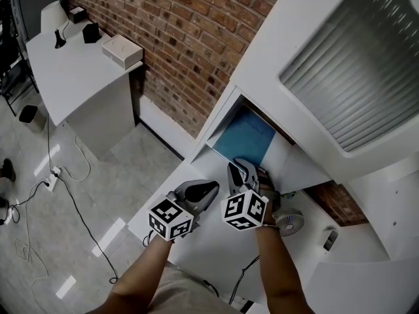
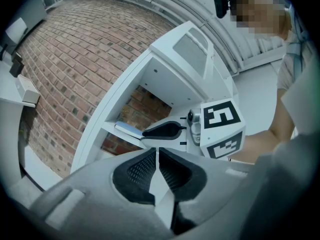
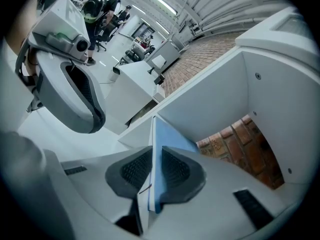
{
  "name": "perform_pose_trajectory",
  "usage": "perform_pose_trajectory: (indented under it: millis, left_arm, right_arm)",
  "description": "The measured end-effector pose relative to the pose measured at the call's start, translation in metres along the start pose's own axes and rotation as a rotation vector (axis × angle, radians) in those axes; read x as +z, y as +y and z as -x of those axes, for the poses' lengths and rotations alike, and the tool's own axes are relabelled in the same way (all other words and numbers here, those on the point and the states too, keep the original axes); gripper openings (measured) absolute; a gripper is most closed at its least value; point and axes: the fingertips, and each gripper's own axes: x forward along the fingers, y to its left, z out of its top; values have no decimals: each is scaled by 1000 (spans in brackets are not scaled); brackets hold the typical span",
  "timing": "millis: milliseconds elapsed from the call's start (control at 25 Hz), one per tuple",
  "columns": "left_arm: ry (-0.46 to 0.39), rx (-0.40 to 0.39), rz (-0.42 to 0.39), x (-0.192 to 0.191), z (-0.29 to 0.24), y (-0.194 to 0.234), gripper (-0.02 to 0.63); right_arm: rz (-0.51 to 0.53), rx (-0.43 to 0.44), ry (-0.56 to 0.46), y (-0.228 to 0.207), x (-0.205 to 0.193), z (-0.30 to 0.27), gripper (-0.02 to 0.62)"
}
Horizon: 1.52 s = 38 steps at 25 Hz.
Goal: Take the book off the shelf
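Note:
A thin blue book (image 1: pixel 245 139) stands tilted in the open white shelf compartment (image 1: pixel 219 120), leaning toward its back. My right gripper (image 1: pixel 243 169) reaches into the compartment at the book's near edge. In the right gripper view the book (image 3: pixel 167 136) runs edge-on between the two pads, and the right gripper (image 3: pixel 156 166) is shut on its lower corner, blue cover against one pad and white page edge against the other. My left gripper (image 1: pixel 208 190) hangs just left of it, outside the shelf, shut and empty (image 2: pixel 158 166). From the left gripper view the book (image 2: pixel 127 130) shows ahead of the right gripper's fingers (image 2: pixel 162 130).
A brick wall (image 1: pixel 183 38) runs behind the shelf unit. A white desk (image 1: pixel 72 77) with a white box (image 1: pixel 122 50) stands at the upper left. A small fan (image 1: pixel 289 222) lies on the white surface by my right wrist. Cables (image 1: pixel 46 175) trail on the floor.

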Motion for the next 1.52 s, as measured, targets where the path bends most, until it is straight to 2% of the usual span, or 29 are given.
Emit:
perform_pose_trajectory:
  millis: [1520]
  left_arm:
    - [22,6,-1,-8,40,-32,26]
  right_arm:
    - [-5,10,-33,49,17,62,66]
